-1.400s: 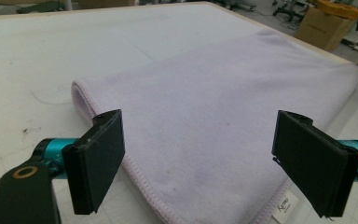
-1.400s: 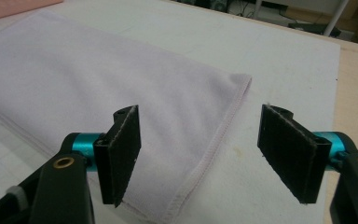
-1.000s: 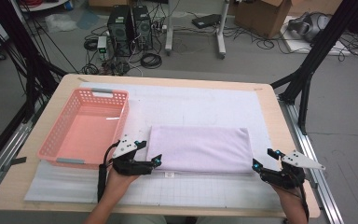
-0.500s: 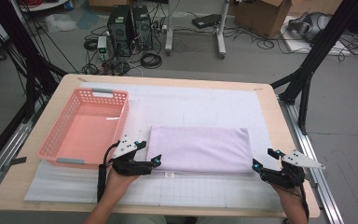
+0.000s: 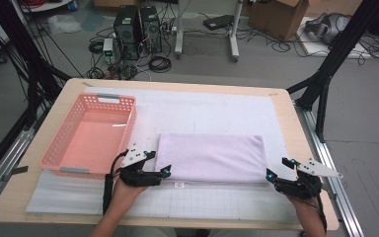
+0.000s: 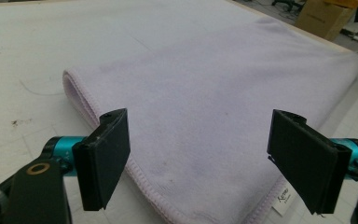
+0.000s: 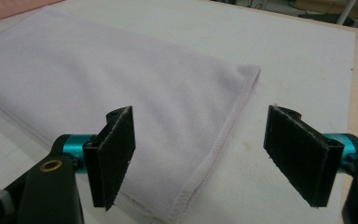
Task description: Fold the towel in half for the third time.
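Towel [image 5: 211, 157]: lilac, folded into a flat rectangle, lying on the white mat [image 5: 202, 106] just right of the basket's near right corner.
Towel label [image 6: 282, 204]: small white tag at the towel's near edge, seen in the left gripper view.
Left gripper [image 5: 167, 170]: at the towel's near left corner, low over the mat; jaws spread wide, the corner lying between them, pads not pressing on the cloth.
Right gripper [image 5: 276, 169]: at the towel's near right corner; jaws spread wide, the stitched corner lying under the gap between them, nothing pinched.
Basket [image 5: 64, 143]: pink, slotted walls, standing on the mat left of the towel, its right wall close to the towel's left fold.
Table [image 5: 286, 106]: pale wood, its rim showing beyond the mat on the towel's right and far sides.
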The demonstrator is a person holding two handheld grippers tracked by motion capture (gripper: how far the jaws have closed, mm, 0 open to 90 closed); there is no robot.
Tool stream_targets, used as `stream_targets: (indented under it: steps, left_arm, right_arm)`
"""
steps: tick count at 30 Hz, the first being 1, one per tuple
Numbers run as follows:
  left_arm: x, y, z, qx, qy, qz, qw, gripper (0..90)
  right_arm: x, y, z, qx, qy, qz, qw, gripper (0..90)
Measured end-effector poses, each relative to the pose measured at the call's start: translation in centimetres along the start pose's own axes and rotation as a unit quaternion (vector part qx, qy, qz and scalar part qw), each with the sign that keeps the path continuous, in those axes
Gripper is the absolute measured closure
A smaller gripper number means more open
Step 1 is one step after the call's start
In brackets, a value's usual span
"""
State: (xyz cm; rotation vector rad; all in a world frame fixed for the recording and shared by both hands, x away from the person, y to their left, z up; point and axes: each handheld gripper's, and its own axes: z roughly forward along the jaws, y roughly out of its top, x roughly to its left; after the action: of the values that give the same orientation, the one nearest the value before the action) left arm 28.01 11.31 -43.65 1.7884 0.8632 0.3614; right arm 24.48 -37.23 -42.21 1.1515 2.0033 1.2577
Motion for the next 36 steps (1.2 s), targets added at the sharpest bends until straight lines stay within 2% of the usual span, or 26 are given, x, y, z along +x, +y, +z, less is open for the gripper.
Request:
stream_targets:
  steps: [9, 16, 25, 31, 34, 36]
  left_arm:
    - [0.1, -0.2, -0.1, 0.016, 0.013, -0.003, 0.9998, 22.2]
    - [0.2, -0.4, 0.0, 0.046, 0.025, -0.012, 0.9985, 23.4]
    - [0.6, -0.7, -0.1, 0.074, 0.036, -0.033, 0.9961, 32.3]
    - [0.5, -0.9, 0.2, 0.098, 0.041, -0.036, 0.9937, 38.4]
    - [0.2, -1.0, 0.5, 0.111, 0.043, -0.032, 0.9924, 40.3]
    - [0.0, -1.1, 0.8, 0.117, 0.037, -0.028, 0.992, 44.8]
  right_arm:
    - [0.0, -0.1, 0.5, 0.011, 0.008, -0.001, 0.9999, 23.7]
    - [0.2, -0.1, 0.5, 0.014, 0.011, -0.002, 0.9998, 23.7]
    - [0.2, -0.1, 1.1, 0.02, 0.016, -0.005, 0.9997, 23.8]
    - [0.3, 0.0, 1.2, 0.019, 0.018, -0.006, 0.9996, 23.7]
    - [0.4, 0.0, 1.3, 0.02, 0.021, -0.006, 0.9996, 23.7]
    - [0.5, 0.1, 1.5, 0.021, 0.022, -0.006, 0.9995, 23.7]
